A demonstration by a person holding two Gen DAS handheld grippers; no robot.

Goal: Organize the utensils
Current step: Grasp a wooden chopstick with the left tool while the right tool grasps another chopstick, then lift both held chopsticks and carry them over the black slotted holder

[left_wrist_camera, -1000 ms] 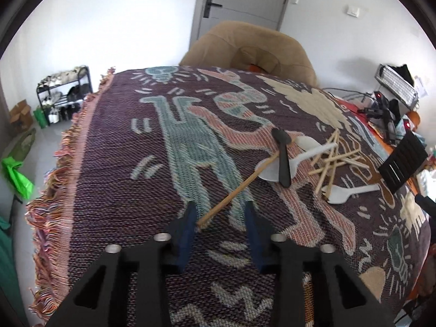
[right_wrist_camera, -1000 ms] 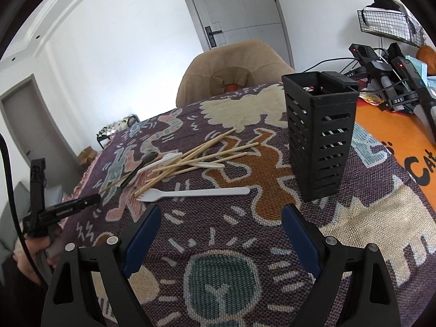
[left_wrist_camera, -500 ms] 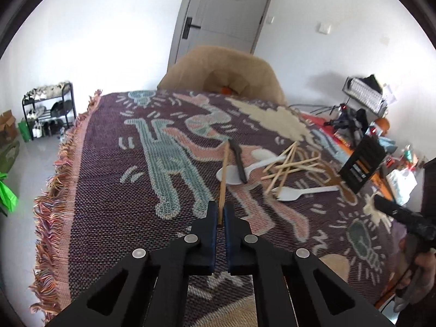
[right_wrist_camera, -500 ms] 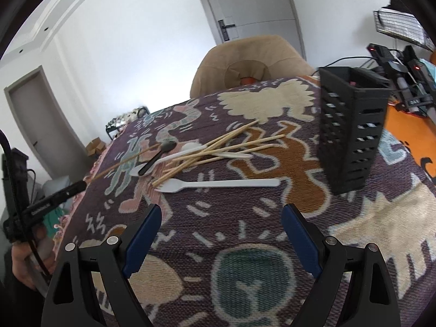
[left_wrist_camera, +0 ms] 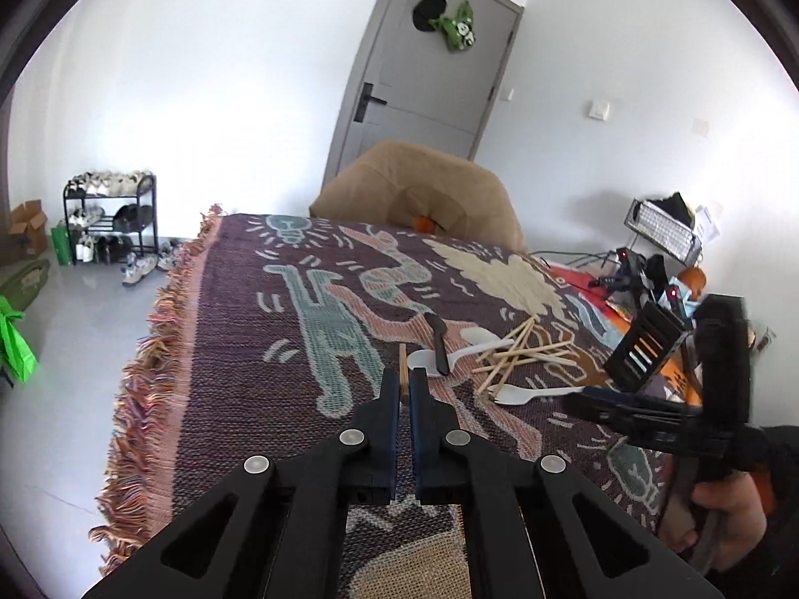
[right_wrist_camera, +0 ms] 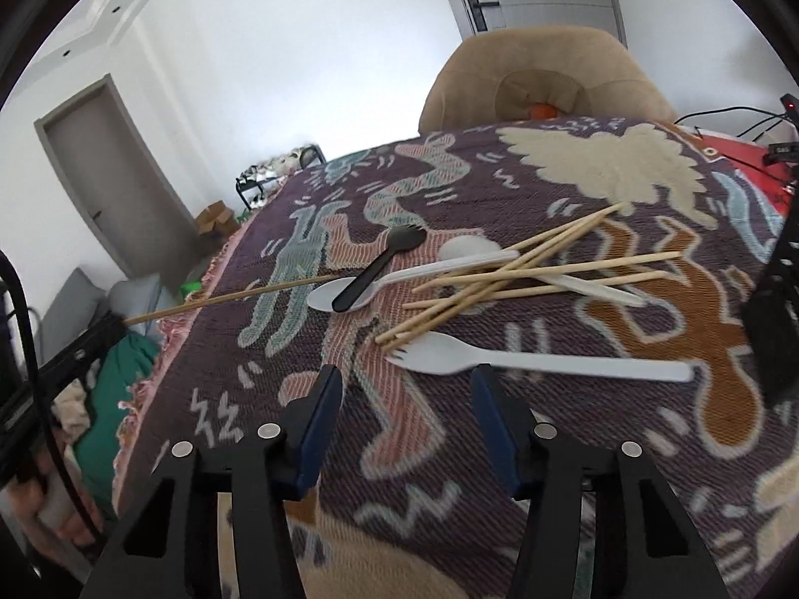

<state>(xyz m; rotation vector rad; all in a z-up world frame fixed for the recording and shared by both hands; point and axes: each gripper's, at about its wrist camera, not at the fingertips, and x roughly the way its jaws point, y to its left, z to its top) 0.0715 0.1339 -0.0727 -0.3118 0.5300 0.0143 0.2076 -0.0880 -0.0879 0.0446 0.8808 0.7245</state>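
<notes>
Pinching a wooden chopstick point(right_wrist_camera: 234, 298) (near-level, tip toward the utensil pile point(right_wrist_camera: 519, 279)), the left claw point(left_wrist_camera: 404, 387) was clenched; the right claw point(right_wrist_camera: 407, 389), just closing, gripped nothing.

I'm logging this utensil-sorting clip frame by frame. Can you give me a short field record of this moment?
surface: patterned blanket
left gripper: shut on a chopstick, lifted clear of the pile
right gripper: jaws have just been closing, nothing between them, just short of the white fork
pile: loose chopsticks, white spoon, black spork lying across the spoon's bowl
holder: black slotted caddy, right of pile
</notes>
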